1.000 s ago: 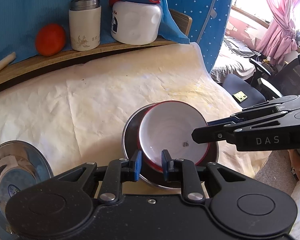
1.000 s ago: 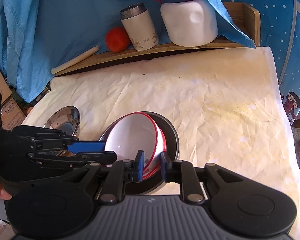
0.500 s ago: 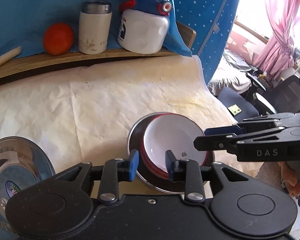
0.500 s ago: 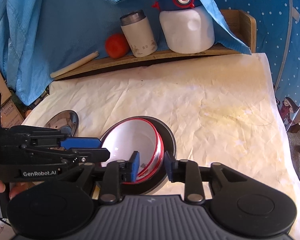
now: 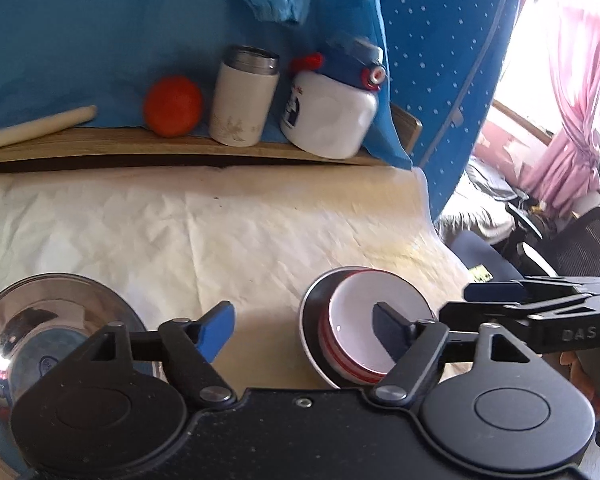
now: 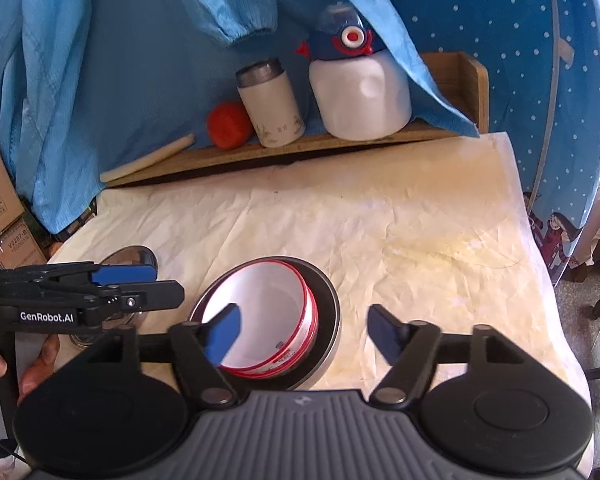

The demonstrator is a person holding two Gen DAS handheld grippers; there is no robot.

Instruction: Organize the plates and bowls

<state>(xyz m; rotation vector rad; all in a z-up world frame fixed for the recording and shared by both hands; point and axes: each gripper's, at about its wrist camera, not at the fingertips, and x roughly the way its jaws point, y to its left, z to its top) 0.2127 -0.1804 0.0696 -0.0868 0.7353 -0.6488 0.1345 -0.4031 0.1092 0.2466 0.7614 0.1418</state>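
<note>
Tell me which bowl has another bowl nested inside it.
The dark metal bowl near the table's front edge: the red-rimmed white bowl sits inside it. The shiny steel bowl stands apart.

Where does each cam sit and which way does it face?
Left wrist: on the left gripper, looking forward and down over the table toward the shelf; its own jaws are opening, nothing between them; right gripper enters from the right.
Right wrist: on the right gripper, same heading; jaws opening over the bowl rim without gripping; left gripper and a hand at left.
Shared: bowl in pan, steel bowl, shelf.
</note>
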